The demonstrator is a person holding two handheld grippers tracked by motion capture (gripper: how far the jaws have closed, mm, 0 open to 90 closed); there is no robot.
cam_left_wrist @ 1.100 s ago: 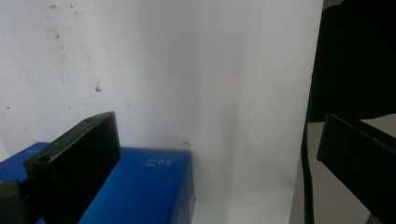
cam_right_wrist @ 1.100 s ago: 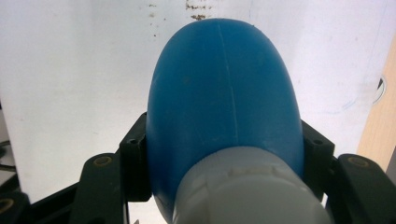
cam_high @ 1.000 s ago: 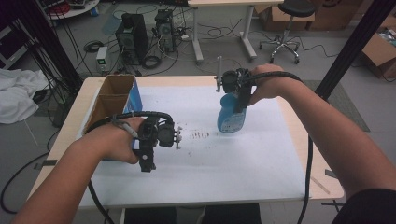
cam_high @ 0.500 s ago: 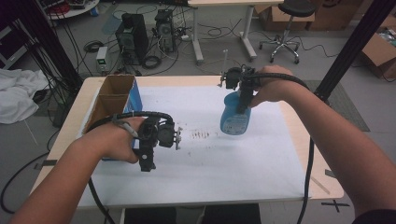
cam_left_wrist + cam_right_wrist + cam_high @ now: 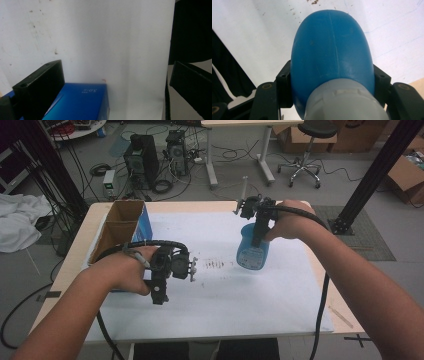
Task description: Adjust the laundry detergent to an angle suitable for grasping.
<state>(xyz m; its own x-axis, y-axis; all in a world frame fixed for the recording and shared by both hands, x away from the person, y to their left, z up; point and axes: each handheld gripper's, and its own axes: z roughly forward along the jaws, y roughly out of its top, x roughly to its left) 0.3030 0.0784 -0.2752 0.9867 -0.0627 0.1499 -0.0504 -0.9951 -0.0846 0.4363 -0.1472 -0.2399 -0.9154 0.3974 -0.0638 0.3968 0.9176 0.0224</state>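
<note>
White table: right tongs clamp blue bottle; left tongs wide, box reads "50".

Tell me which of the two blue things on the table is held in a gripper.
The blue bottle with the grey cap, clamped in the right gripper. The blue box at the table's left edge lies beside the left gripper, ungripped.

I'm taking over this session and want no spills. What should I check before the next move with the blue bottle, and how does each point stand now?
1. Right gripper clamped on the blue bottle: ok, the jaws press both sides below its grey cap.
2. Cap seated: ok, as far as the right gripper view shows.
3. Bottle upright: ok in the high view.
4. Bottle lifted off the white sheet: cannot tell.
5. Left gripper free: ok, jaws open beside the blue box.
6. Brown crumbs apart from the bottle: ok.
</note>
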